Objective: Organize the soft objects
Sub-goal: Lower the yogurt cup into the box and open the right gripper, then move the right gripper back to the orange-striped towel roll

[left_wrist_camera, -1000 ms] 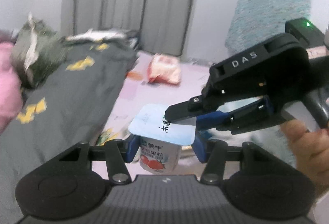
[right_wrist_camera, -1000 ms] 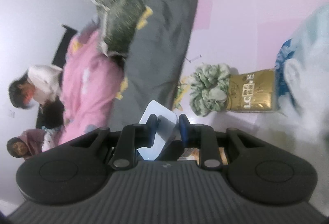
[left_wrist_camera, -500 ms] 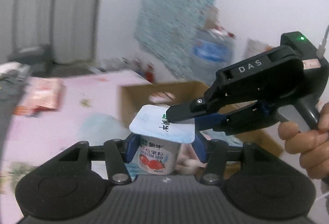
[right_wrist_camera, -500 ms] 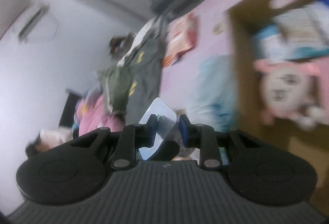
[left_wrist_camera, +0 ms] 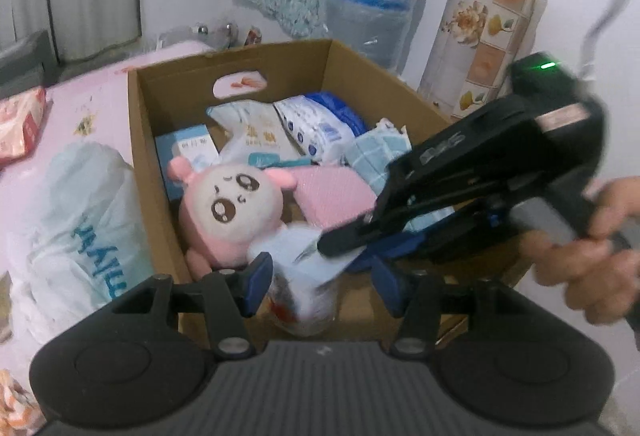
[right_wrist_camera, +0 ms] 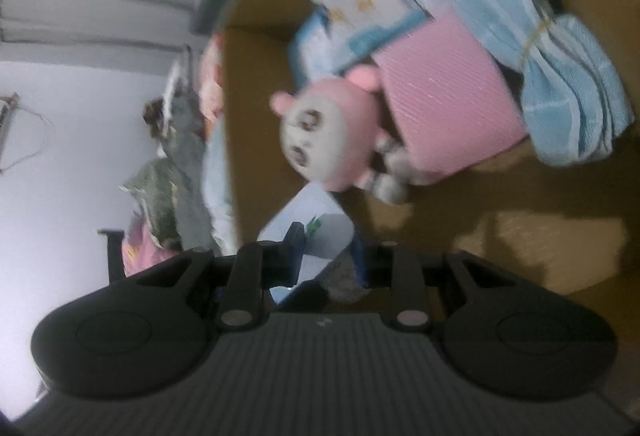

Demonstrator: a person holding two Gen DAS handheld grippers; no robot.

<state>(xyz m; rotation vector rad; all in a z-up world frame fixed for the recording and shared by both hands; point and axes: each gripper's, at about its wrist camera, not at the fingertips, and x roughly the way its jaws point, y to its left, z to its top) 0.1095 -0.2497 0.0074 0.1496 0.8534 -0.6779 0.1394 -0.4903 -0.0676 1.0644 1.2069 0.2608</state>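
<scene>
The small white plastic yogurt cup with the pale blue foil lid sits between the blue pads of your left claw, which is partly open. It touches the cup on its left side, but the blur hides whether both pads press. Your right claw has its jaws narrowly apart around the rim of that foil lid, and they have just been opening a little; motion blur keeps me from saying whether they grip the foil now.

The cup hangs over the near edge of the open brown cardboard box, just above the pink-and-white plush toy. Deeper in lie a pink ribbed pad, a folded light blue towel and white-and-blue soft packs. A white plastic bag with blue lettering lies outside on the pink bedsheet.

The risks as I judge them: if your right claw lets go of the lid while the left holds loosely, the cup may tip and land on its side. If it keeps pulling the thin foil, the seal may peel and spill onto the plush toy. Releasing this close to the wall could also drop the cup outside the box.
</scene>
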